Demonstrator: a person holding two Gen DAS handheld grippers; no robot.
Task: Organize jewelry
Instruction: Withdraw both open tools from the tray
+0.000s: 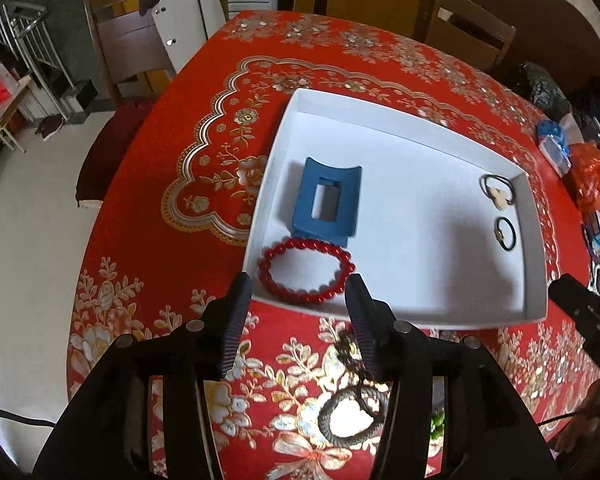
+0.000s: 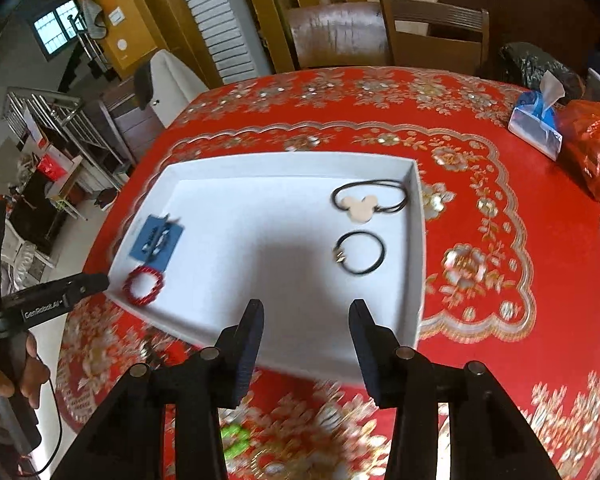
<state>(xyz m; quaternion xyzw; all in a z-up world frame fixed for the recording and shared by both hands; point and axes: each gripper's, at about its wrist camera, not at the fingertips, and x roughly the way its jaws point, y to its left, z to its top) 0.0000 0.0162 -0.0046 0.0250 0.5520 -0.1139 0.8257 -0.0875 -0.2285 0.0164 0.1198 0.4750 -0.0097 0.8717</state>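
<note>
A white tray [image 1: 536, 256] sits on the red floral tablecloth; it also shows in the right wrist view [image 2: 418, 240]. In it lie a blue hair claw [image 1: 326, 200], a red bead bracelet [image 1: 306, 270], a black hair tie with a cream mouse-head charm [image 2: 358, 206] and a plain black hair tie [image 2: 360, 252]. My left gripper [image 1: 298, 292] is open and empty, just in front of the tray's near edge by the bracelet. A dark braided hair tie [image 1: 352, 416] lies on the cloth under it. My right gripper [image 2: 306, 318] is open and empty over the tray's near edge.
A tissue pack [image 2: 536, 124] and an orange plastic bag [image 2: 592, 148] sit at the table's right side. Wooden chairs [image 2: 432, 32] stand behind the table. Something green [image 2: 234, 440] lies on the cloth below my right gripper, blurred.
</note>
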